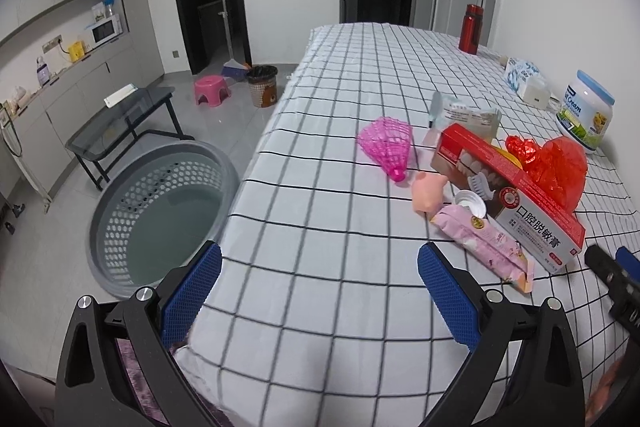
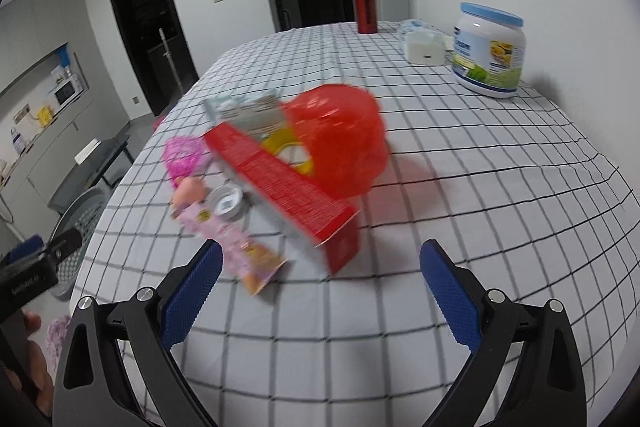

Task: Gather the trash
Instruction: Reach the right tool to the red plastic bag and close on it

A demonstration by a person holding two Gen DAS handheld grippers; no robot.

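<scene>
Checked table [image 1: 320,267] edge by basket [image 1: 160,211] — trash cluster [image 2: 288,179] ahead, both grippers' fingers wide.

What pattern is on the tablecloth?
White tablecloth with a black grid check; clearest in the left wrist view.

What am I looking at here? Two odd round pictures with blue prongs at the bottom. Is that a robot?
No robot: a person holds a two-finger tool in each hand, each carrying a wide-angle camera. One picture looks past the left gripper, the other past the right gripper. Both stand open, holding nothing. On the checked tablecloth lies litter: a red box, a pink packet, pink netting, a red bag. A grey basket waits on the floor.
</scene>
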